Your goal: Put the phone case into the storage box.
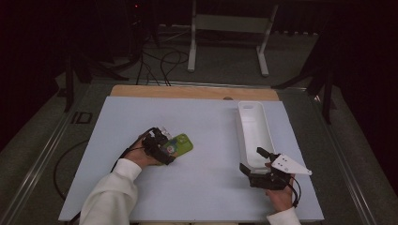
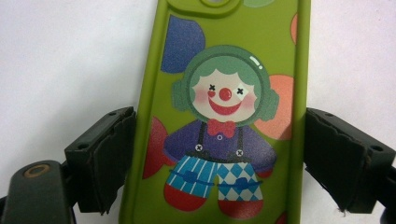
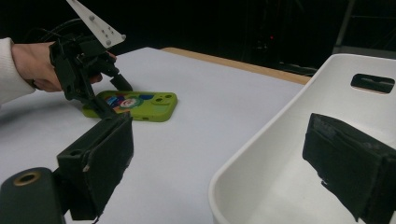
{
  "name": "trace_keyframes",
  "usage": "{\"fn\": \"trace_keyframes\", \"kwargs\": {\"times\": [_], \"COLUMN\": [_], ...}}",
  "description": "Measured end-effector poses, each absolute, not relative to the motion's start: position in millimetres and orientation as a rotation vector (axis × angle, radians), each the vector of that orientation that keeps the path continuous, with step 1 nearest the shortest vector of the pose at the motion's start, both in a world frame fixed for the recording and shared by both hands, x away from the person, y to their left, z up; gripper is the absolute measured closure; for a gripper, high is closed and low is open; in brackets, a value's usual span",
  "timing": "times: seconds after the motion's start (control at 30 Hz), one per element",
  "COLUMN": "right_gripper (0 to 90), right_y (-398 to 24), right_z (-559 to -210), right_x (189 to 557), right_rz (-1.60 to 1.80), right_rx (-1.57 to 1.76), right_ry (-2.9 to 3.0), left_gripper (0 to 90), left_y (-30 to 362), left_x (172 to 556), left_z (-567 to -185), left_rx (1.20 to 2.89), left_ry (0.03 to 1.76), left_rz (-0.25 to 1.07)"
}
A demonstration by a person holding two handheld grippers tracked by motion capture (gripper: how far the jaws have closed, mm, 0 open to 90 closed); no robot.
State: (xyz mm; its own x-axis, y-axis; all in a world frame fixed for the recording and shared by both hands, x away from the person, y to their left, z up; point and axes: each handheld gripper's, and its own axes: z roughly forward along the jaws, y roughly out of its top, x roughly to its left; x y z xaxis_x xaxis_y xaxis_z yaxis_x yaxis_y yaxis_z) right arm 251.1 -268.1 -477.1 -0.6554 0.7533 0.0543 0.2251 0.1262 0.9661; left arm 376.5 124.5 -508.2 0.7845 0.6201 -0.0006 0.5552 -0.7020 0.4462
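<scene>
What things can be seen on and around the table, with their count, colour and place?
phone case: one, green with a clown picture, lying flat on the left part of the table, between the jaws of the left gripper.
bin: one, white, long and empty, on the right part of the table.
table: one, pale blue-white top with a wooden far edge.
stand: one, white, on the floor behind the table.
cables: several, black, on the floor behind the table.
left gripper: one, black, pads at the case's two long edges.
right gripper: one, black, open, at the bin's near end.
</scene>
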Motion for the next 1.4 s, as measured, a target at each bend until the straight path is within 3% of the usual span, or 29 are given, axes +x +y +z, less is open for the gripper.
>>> {"fn": "trace_keyframes", "kwargs": {"times": [1.4], "right_gripper": [8.8], "right_y": [-267.9], "right_z": [-477.3], "right_x": [251.4], "right_rz": [1.55], "right_rx": [0.946], "right_ry": [1.957], "left_gripper": [16.2], "left_y": [126.3], "left_x": [367.5], "left_z": [-485.1], "left_rx": [2.426], "left_ry": [0.894], "left_rz": [0.37]}}
